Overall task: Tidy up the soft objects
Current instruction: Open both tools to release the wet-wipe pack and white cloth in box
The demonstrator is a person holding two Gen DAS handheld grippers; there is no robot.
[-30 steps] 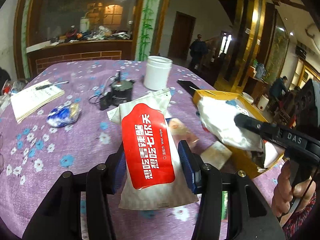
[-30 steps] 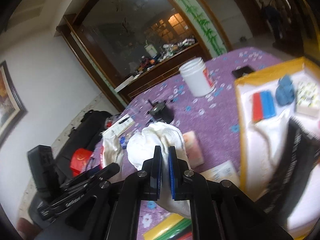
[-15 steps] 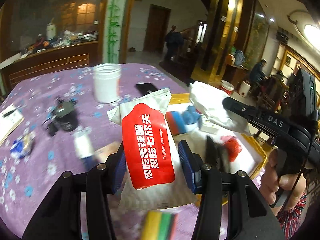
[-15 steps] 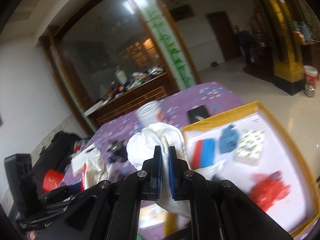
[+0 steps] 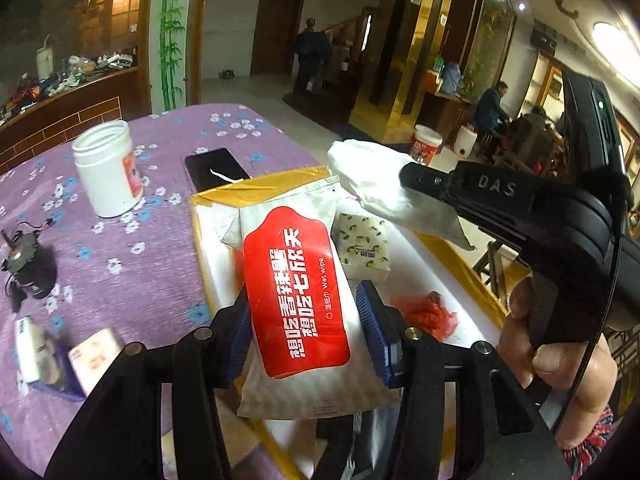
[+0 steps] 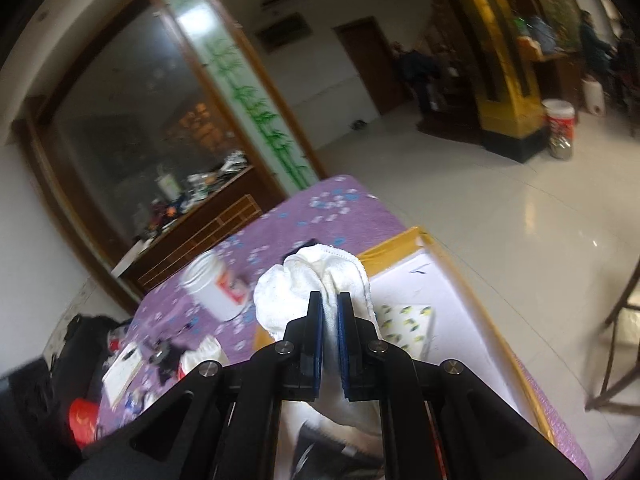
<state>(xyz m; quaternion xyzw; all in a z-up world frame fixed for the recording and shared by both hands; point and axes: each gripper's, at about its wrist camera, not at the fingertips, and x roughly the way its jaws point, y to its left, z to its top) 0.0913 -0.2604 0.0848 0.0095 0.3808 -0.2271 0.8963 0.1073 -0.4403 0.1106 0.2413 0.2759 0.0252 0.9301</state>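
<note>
Over tray [image 5: 224, 194], left gripper [image 5: 306, 320] clamps wet-wipe pack [image 5: 296, 300].

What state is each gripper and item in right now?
Left gripper: shut on wipes pack, held over the box.
Right gripper: shut on white cloth, held above the box.
Tissue pack: lying in the box.
Red item: lying in the box.
Jar: upright on the table, no lid.
Phone: flat on the table, screen dark.
</note>
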